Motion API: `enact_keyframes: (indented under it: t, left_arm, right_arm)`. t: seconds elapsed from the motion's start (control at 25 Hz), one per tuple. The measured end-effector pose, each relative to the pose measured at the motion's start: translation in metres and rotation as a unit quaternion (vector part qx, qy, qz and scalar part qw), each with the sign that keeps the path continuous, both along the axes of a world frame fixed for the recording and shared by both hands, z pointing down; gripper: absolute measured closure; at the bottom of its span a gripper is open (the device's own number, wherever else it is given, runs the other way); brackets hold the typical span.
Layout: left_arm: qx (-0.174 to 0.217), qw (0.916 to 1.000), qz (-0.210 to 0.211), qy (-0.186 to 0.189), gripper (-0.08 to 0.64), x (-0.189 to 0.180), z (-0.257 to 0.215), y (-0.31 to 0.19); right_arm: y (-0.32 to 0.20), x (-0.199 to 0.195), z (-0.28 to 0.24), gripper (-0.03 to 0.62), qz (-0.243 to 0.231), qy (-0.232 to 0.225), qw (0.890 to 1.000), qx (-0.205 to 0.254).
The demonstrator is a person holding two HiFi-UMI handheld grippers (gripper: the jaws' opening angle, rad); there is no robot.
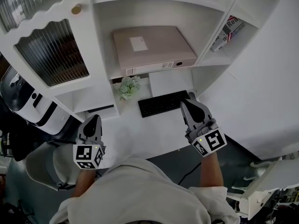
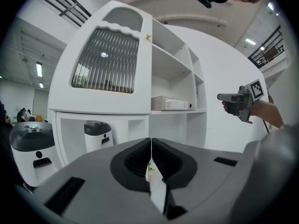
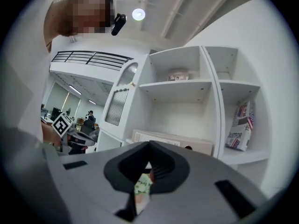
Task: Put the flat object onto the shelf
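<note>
The person is holding two grippers over a white tabletop (image 1: 140, 134), facing a white shelf unit (image 1: 205, 41). The left gripper (image 1: 95, 118) (image 2: 151, 148) is showing its jaws pressed together with nothing between them. The right gripper (image 1: 186, 104) (image 3: 149, 160) is likewise fully closed and gripping nothing. The flat object, a beige binder (image 1: 152, 45) (image 2: 170, 103) (image 3: 173, 141), is lying flat in an open shelf compartment ahead of both grippers, well apart from them. A black keyboard (image 1: 163, 103) is sitting just beside the right gripper's tip, towards the left gripper. A small green plant (image 1: 128, 87) is standing ahead, between the two grippers. A book (image 1: 229, 31) (image 3: 240, 125) is leaning in the compartment ahead and right of the right gripper.
</note>
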State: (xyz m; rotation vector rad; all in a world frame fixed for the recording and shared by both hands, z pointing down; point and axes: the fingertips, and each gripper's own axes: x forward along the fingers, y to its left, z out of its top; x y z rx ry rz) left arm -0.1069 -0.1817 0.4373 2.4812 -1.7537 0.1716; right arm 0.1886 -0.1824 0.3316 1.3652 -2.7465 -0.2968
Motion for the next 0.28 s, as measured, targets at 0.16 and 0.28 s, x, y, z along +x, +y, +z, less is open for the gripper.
enact_keyframes:
  t: [0.16,0.28]
  left_arm:
    - [-0.001,1.0,-0.002,-0.001,0.554,0.0018,0.0006,-0.002]
    - [-0.001,1.0,-0.002,-0.002,0.554,0.0029,0.0011,-0.0029]
  right_arm:
    - [0.0033,0.005,0.0066,0.589,0.003,-0.019,1.0,-0.009]
    - [0.0052,0.0092,0.011,0.589,0.006,-0.03,0.999,-0.015]
